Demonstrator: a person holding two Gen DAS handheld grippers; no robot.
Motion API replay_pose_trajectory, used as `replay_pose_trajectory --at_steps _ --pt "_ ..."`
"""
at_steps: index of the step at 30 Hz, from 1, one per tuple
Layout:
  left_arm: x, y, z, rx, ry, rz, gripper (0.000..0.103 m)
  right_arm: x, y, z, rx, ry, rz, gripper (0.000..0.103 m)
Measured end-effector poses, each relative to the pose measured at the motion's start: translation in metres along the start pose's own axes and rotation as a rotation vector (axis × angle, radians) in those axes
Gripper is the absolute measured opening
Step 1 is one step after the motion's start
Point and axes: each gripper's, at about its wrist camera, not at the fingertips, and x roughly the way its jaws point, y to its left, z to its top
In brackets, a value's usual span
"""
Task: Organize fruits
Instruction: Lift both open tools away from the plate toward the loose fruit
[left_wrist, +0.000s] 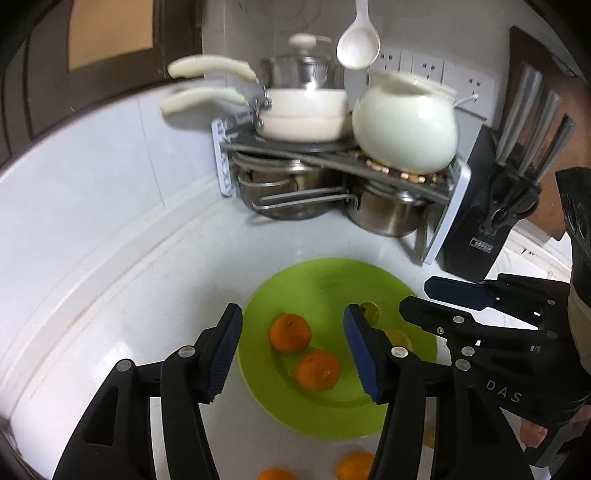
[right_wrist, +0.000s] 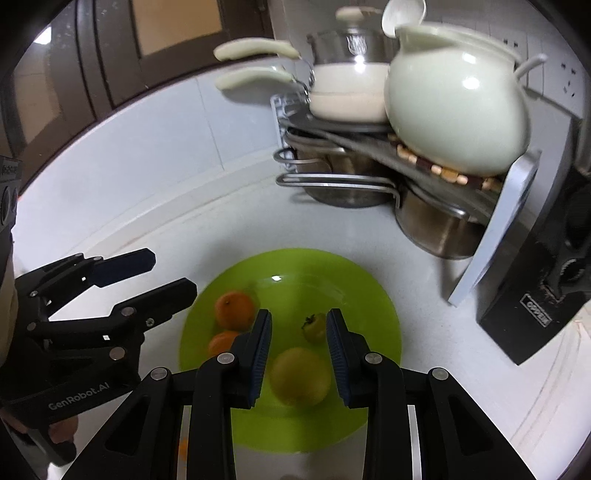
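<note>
Oranges (left_wrist: 290, 332) below empty left gripper (left_wrist: 291, 354).

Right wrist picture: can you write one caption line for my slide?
Empty right gripper above a green plate holding two oranges, a yellow-green fruit and a small stemmed fruit.

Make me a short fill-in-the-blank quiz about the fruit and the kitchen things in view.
1. The plate holding the fruit is ___ in colour.
2. ___ oranges lie on the plate.
3. The black block beside the rack holds ___ with steel handles.
Missing words: green; two; knives.
</note>
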Motion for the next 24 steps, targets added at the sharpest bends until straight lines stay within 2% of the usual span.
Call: replay_pose_trajectory --at_steps 4,14,17,24 --pt "-0.026 -0.001 -0.005 0.002 -0.038 0.016 0.057 -0.022 0.009 -0.005 -0.011 -0.037 -0.006 0.032" --pt "-0.080 0.003 -0.023 -0.001 -0.110 0.032 0.066 -0.066 0.034 -0.023 -0.022 -0.098 0.004 0.035" --pt "-0.093 0.006 -0.031 0.001 -0.123 0.030 0.067 -0.075 0.042 -0.029 -0.018 -0.112 0.002 0.041" --pt "-0.119 0.015 -0.052 0.030 -0.142 0.048 0.070 -0.094 0.060 -0.043 -0.004 -0.138 0.010 0.043"
